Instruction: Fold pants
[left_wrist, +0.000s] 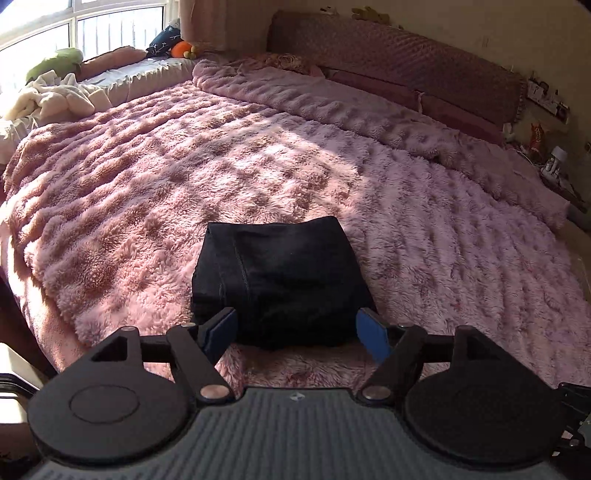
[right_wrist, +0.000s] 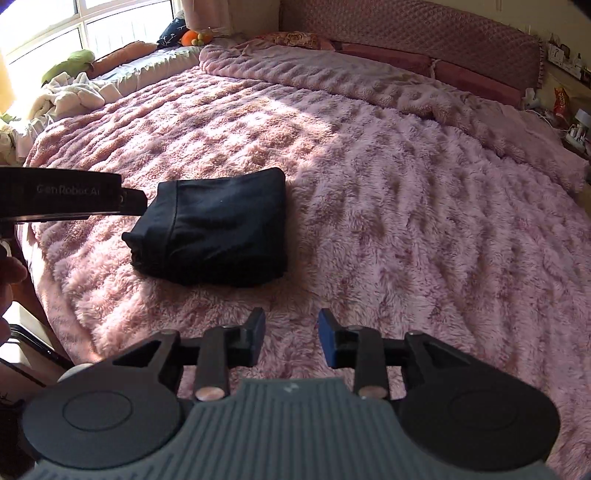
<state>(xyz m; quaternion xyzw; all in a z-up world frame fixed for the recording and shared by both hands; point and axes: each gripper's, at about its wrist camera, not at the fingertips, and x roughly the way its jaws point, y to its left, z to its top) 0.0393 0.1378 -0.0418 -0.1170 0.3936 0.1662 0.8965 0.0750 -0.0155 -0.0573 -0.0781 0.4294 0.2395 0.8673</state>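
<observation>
Pants (left_wrist: 280, 284) sit folded in a small dark bundle on the fluffy pink blanket (left_wrist: 406, 221) of the bed. I see my left claw (left_wrist: 297, 332) spread wide just before them, empty. My right claw (right_wrist: 291, 336) is apart too, near them.

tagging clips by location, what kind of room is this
Most likely a bedroom at home. A wide bed under a fluffy pink blanket fills the view, with a padded headboard behind it and a sunny window alongside. Folded black pants lie on the blanket.
</observation>
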